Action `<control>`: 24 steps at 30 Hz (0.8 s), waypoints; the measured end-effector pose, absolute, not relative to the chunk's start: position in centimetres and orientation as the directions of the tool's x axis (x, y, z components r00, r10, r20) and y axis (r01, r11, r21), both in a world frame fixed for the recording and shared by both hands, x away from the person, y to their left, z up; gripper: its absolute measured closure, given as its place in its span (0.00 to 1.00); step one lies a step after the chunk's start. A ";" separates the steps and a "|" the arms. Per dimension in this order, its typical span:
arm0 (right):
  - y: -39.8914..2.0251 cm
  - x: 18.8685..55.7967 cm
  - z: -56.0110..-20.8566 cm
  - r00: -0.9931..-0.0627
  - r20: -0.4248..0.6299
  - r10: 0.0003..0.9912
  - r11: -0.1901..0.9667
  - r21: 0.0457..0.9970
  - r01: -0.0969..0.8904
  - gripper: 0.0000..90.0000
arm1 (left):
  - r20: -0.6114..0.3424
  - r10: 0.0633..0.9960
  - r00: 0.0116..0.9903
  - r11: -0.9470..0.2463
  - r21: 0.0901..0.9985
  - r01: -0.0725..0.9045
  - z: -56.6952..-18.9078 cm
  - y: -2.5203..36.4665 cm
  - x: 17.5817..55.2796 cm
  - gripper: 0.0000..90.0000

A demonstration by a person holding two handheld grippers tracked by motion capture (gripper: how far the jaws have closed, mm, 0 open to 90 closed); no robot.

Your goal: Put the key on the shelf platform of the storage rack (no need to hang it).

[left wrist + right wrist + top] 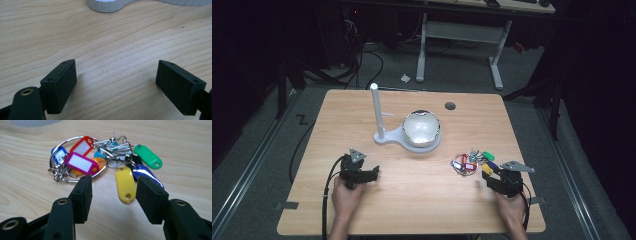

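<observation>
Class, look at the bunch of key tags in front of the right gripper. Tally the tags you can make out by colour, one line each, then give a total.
Red tag: 1
Pink tag: 1
Orange tag: 1
Yellow tag: 1
Green tag: 1
Blue tags: 2
Total: 7 tags clearly seen; others may lie hidden under the metal rings.

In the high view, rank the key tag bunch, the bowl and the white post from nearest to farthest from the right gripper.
1. Key tag bunch, just left of the right gripper.
2. Bowl, table centre.
3. White post, farther left, beyond the bowl.
</observation>
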State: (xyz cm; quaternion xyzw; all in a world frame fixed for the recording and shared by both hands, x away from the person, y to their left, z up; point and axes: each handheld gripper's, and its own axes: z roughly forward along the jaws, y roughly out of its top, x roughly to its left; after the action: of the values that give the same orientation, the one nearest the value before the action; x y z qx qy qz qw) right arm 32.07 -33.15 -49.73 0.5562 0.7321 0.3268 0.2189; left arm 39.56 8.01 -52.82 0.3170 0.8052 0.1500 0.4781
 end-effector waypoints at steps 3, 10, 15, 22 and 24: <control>-32.9 32.5 -49.5 -0.294 0.041 0.955 0.175 0.722 0.669 0.53 | -0.675 0.654 -0.341 0.754 0.545 0.368 -52.8 8.0 39.6 0.19; -32.5 33.6 -49.2 -0.309 0.055 0.950 0.176 0.720 0.671 0.52 | -0.675 0.654 -0.341 0.754 0.545 0.368 -52.8 8.0 39.6 0.19; -32.3 34.5 -49.1 -0.310 0.064 0.949 0.173 0.714 0.678 0.51 | -0.675 0.654 -0.341 0.754 0.544 0.368 -52.8 8.0 39.6 0.19; -31.8 35.9 -48.7 -0.316 0.059 0.947 0.184 0.708 0.681 0.49 | -0.675 0.654 -0.341 0.754 0.545 0.368 -52.8 8.0 39.6 0.19; -31.6 36.4 -48.7 -0.315 0.058 0.947 0.184 0.706 0.684 0.49 | -0.675 0.654 -0.342 0.754 0.544 0.368 -52.8 8.0 39.6 0.19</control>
State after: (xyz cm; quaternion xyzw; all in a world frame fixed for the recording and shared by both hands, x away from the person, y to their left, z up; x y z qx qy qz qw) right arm 36.36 -31.65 -48.75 0.5495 0.7423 0.3260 0.2020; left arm 39.56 8.02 -52.81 0.3170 0.8053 0.1495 0.4781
